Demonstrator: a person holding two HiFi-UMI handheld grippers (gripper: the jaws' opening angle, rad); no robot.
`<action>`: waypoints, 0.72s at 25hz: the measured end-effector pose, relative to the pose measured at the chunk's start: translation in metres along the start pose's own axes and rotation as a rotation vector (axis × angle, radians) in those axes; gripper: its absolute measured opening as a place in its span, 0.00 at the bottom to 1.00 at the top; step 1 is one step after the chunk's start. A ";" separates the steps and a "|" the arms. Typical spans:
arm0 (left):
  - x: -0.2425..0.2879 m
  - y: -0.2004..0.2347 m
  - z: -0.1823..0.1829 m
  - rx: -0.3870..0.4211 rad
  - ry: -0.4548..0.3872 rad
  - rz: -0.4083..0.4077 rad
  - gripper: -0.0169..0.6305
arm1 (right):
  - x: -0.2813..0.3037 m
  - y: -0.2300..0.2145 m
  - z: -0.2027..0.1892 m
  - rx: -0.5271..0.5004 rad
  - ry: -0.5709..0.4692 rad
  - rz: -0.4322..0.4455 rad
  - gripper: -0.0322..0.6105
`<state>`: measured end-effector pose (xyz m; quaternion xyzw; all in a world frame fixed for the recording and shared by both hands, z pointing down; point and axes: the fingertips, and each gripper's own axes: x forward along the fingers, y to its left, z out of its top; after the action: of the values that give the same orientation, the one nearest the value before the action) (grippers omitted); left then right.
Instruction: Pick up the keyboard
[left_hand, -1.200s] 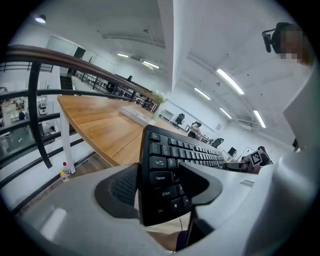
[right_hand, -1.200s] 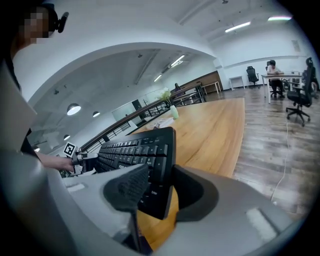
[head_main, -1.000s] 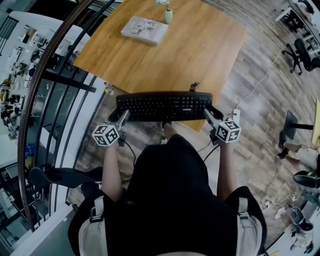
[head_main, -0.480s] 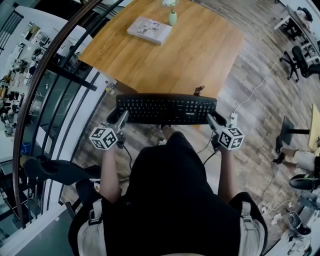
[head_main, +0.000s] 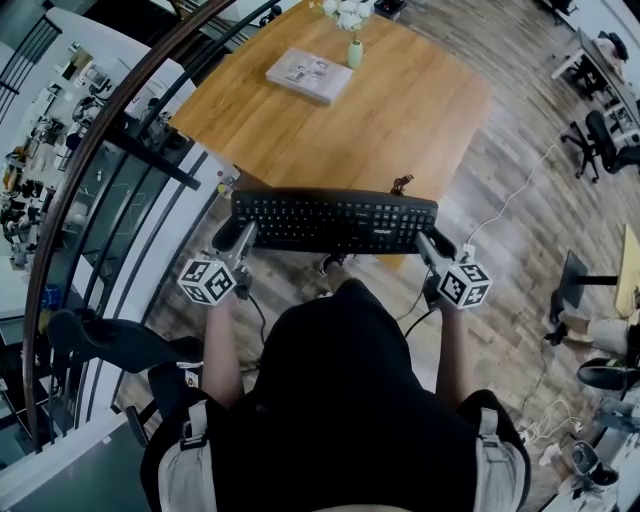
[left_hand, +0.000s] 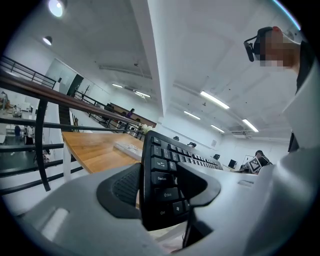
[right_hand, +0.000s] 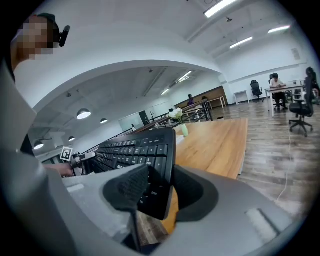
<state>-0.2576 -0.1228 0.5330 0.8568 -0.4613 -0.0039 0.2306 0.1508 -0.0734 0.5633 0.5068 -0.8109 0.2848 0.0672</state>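
Observation:
A black keyboard (head_main: 333, 221) hangs level in the air in front of the person, off the wooden table (head_main: 400, 110). My left gripper (head_main: 240, 236) is shut on its left end (left_hand: 162, 185), one pad on the keys and one underneath. At the other end (right_hand: 152, 172) my right gripper (head_main: 424, 243) clamps the keyboard in the same way. In the left gripper view the keys run away toward the right gripper's marker cube (left_hand: 257, 163). The near edge of the keyboard lies over the table's front edge in the head view.
A flat book (head_main: 310, 75) and a small vase of white flowers (head_main: 353, 45) stand at the far side of the table. A curved dark railing (head_main: 110, 190) runs along the left. Office chairs (head_main: 610, 135) and a white cable (head_main: 510, 185) are on the wooden floor to the right.
Both grippers have lifted the keyboard higher off the table, and it now sits further up and over the table's edge in the head view. The grips look unchanged.

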 end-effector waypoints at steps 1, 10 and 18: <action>-0.002 0.000 0.003 0.005 -0.006 0.000 0.38 | 0.000 0.002 0.001 -0.002 -0.005 0.001 0.30; -0.012 -0.005 0.015 0.024 -0.047 0.008 0.38 | -0.006 0.010 -0.006 0.010 -0.027 0.004 0.30; -0.034 -0.004 0.014 0.018 -0.064 0.024 0.38 | -0.010 0.027 -0.005 -0.016 -0.029 0.018 0.30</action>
<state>-0.2771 -0.0997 0.5124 0.8527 -0.4786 -0.0245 0.2080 0.1313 -0.0543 0.5525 0.5032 -0.8185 0.2713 0.0569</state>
